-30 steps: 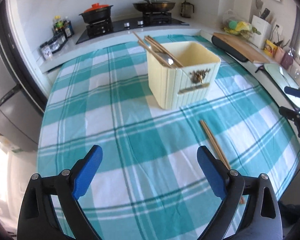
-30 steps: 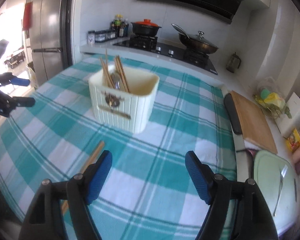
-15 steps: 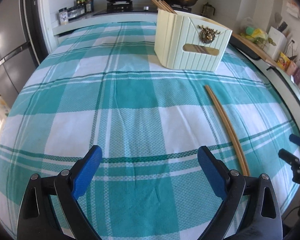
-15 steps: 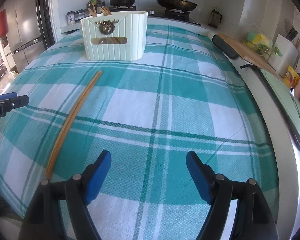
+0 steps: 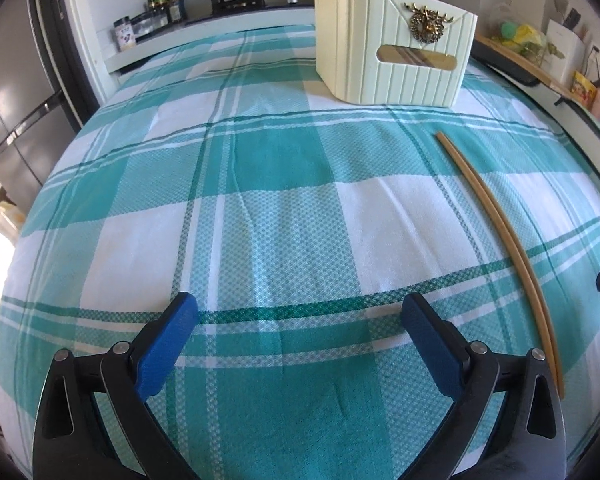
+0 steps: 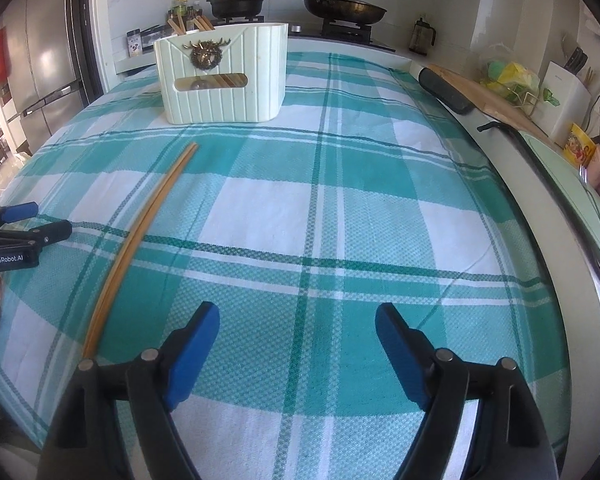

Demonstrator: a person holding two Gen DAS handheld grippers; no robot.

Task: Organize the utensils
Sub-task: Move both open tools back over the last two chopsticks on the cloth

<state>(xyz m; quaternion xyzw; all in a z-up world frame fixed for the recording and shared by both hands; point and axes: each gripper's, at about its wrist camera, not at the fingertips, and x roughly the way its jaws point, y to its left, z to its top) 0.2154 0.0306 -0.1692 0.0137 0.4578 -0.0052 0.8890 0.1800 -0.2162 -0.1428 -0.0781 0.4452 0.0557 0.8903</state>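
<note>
Jaws of both grippers, left gripper (image 5: pixel 298 320) and right gripper (image 6: pixel 298 330), just spread wider, nothing between them, low over the checked table (image 5: pixel 284 216). Flanked the 2 chopsticks (image 6: pixel 140 232) lying between them, presumably bound for the cream holder (image 6: pixel 224 76) beyond, already stocked.
</note>
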